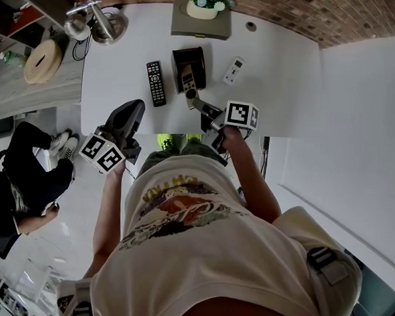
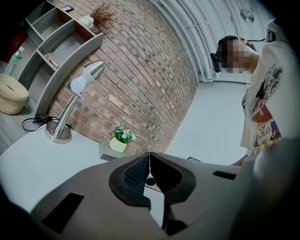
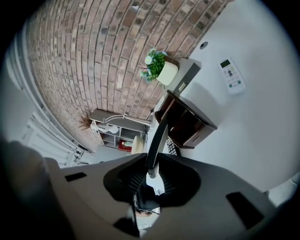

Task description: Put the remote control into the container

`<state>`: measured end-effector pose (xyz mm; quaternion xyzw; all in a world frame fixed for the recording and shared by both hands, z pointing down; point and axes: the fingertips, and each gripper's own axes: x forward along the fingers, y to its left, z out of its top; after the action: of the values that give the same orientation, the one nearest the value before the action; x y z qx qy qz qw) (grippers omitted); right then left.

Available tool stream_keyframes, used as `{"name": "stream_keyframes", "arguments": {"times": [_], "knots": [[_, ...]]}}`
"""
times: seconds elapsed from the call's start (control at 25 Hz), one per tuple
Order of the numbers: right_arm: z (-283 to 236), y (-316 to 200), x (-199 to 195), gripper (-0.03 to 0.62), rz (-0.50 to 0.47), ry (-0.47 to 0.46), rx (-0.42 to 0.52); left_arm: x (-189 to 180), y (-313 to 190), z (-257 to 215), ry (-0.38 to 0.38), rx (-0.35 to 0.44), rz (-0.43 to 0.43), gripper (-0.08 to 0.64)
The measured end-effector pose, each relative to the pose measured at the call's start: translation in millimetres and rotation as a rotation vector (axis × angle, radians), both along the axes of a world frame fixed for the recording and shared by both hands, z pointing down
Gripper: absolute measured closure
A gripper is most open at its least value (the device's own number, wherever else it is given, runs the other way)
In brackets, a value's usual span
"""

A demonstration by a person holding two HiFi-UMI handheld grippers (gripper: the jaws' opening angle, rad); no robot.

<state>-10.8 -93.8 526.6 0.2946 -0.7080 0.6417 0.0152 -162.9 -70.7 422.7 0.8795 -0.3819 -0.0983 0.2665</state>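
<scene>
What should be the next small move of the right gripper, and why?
Probably ease the right gripper forward so the grey remote slides deeper into the dark container. Its fingers are shut on the remote's near end, and the far end seems only just inside the opening.

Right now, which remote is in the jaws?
The grey remote, in the right gripper; the black remote and white remote lie on the table.

hidden: remote control (image 1: 188, 79) near end, in right gripper (image 1: 199, 104) | cut off: seated person (image 1: 31, 178) (left edge)
</scene>
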Motion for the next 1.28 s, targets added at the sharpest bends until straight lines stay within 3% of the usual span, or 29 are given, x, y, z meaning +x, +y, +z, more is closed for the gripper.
{"name": "stream_keyframes", "arguments": {"times": [0.2,0.4,0.64,0.88,1.12,1.28], "knots": [[-8.1,-5.2,-1.2,0.525,0.007,-0.006,0.009,8.7,1.7,-2.8,0.0,-0.003,0.01,0.554],[-15.1,-16.6,7.4,0.523,0.161,-0.177,-0.076,14.6,1.1,0.7,-0.009,-0.014,0.011,0.554],[-20.8,-27.2,6.9,0.502,0.139,-0.2,-0.057,46.6,0.0,-1.7,-0.026,-0.008,0.078,0.554],[-36.8,-39.9,-7.4,0.463,-0.048,-0.103,0.109,60.6,-2.8,0.4,-0.025,-0.022,0.07,0.554],[-40.9,-38.0,-11.2,0.465,-0.226,0.029,0.272,64.1,-7.8,0.4,-0.047,-0.021,0.033,0.554],[-44.0,-38.2,-11.2,0.466,-0.296,0.085,0.363,69.5,-8.2,-2.7,-0.062,-0.004,0.047,0.554]]}}
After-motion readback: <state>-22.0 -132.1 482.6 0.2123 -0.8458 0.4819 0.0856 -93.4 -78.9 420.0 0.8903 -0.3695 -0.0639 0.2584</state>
